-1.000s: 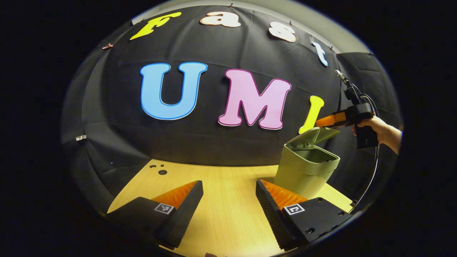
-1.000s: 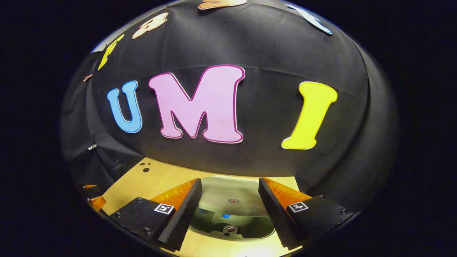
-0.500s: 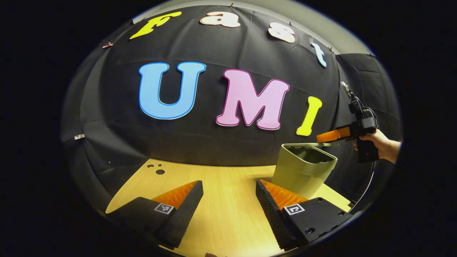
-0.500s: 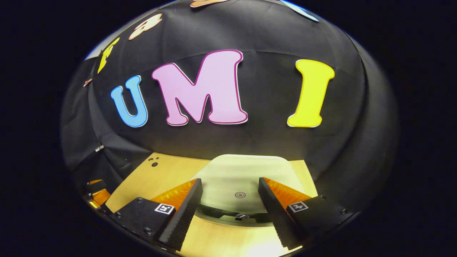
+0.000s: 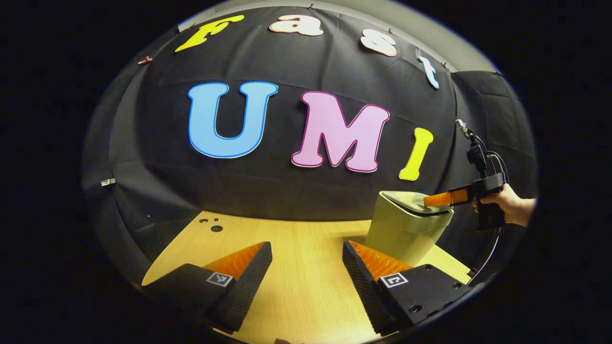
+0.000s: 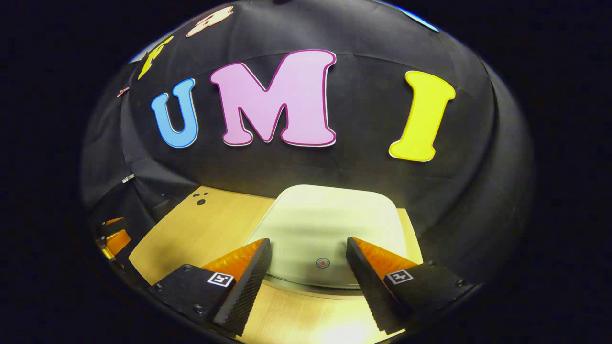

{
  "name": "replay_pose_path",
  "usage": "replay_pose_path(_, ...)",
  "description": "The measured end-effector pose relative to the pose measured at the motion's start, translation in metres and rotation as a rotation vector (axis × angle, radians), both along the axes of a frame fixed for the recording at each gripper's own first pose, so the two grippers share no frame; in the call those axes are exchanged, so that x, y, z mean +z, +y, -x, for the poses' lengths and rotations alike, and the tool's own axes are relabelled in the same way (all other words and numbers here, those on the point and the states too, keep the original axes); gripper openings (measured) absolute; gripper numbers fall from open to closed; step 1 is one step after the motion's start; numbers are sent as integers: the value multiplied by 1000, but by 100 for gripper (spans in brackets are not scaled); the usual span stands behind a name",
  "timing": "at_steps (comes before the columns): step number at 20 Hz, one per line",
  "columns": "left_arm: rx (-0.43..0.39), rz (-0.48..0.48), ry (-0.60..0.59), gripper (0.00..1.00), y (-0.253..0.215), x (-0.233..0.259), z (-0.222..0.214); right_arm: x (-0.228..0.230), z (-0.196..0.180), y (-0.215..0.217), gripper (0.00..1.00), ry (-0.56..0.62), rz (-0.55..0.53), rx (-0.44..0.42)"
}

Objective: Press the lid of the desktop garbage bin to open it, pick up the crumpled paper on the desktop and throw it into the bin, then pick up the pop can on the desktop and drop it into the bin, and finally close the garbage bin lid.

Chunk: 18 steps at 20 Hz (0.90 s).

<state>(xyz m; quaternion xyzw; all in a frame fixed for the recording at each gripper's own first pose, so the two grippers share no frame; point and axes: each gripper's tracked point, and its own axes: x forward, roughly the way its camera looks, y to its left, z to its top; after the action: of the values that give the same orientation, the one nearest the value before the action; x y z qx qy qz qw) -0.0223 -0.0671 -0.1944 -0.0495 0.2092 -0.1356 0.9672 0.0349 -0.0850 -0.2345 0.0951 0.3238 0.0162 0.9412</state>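
The olive-green garbage bin [image 5: 404, 234] stands on the wooden table at the right of the left gripper view, its lid [image 5: 406, 198] down flat. My right gripper [image 5: 437, 199], held by a hand [image 5: 507, 208], rests its fingers on the lid's near edge. In the right gripper view the pale lid [image 6: 330, 224] lies flat just beyond my right gripper [image 6: 308, 248], which is open with nothing between its fingers. My left gripper [image 5: 307, 251] hovers open over the bare table, left of the bin.
The wooden table [image 5: 296, 239] has small round holes [image 5: 215, 227] near its far left corner. A black cable [image 5: 492, 248] hangs from the right gripper past the table's right edge. In the right gripper view, the left gripper [image 6: 112, 236] shows at the far left.
The bin lid has gone from raised to flat on the bin. My right gripper came down with it, pressing on top. My left gripper stayed still.
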Motion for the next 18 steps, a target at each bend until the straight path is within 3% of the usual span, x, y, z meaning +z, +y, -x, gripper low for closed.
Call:
replay_pose_path(12, 5, 0, 8, 96, -5, -4, -8, -15, 8, 4, 100, -7, -5, 14)
replay_pose_path(18, -5, 4, 2, 96, -16, 0, -11, -6, 7, 3, 99, -69, -17, 13)
